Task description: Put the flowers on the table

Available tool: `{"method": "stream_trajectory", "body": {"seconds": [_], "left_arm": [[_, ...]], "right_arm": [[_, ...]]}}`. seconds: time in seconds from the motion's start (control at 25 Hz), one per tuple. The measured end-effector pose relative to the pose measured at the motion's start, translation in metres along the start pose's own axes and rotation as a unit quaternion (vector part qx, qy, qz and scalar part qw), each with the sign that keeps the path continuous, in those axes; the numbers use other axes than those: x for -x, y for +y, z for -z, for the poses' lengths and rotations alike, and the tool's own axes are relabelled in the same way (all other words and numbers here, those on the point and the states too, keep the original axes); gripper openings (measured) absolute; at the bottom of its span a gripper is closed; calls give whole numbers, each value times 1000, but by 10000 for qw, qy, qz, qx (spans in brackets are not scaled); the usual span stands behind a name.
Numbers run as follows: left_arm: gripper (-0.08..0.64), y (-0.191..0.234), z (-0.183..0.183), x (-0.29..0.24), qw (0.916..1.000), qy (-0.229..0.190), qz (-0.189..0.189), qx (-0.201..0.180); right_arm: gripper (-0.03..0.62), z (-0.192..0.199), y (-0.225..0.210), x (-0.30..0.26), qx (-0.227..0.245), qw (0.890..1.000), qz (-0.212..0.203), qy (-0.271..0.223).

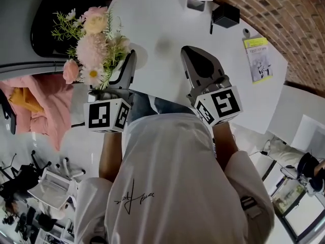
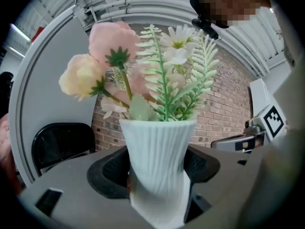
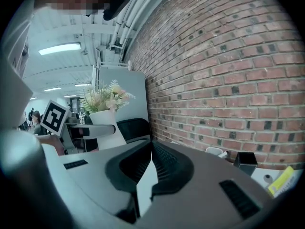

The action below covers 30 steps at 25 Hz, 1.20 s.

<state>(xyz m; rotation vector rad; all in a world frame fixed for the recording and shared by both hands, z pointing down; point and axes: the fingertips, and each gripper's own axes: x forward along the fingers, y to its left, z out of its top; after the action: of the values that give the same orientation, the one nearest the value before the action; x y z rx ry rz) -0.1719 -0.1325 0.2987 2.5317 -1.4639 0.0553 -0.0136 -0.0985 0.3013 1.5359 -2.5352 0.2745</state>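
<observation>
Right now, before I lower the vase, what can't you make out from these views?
- Vase base: hidden under the flowers and the left gripper in the head view, and cut off by that gripper's body in the left gripper view.
- Table near edge: hidden by the person's shirt in the head view.
- Booklet print: too small to read in the head view.

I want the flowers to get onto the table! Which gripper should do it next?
Left, probably. The left gripper has its fingers shut on the white vase holding the flowers, right by the table edge. The right gripper has its fingers together with nothing between them.
</observation>
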Motion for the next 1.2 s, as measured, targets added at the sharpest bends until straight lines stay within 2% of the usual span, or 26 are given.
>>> {"method": "stream_trajectory", "body": {"seconds": [0.28,0.76,1.2], "left_arm": [[328,16,1,-22,9999,26,108,110],[330,31,-3,-67,9994,120,311,-8],[330,44,6,-110,9988,305,376,-77]], "right_arm": [[26,-3,-1,-17,-29,9999,114,-10],[26,-1,-24,-42,-109,9994,312,111],[26,2,-38,-74,-183,9993,260,211]]}}
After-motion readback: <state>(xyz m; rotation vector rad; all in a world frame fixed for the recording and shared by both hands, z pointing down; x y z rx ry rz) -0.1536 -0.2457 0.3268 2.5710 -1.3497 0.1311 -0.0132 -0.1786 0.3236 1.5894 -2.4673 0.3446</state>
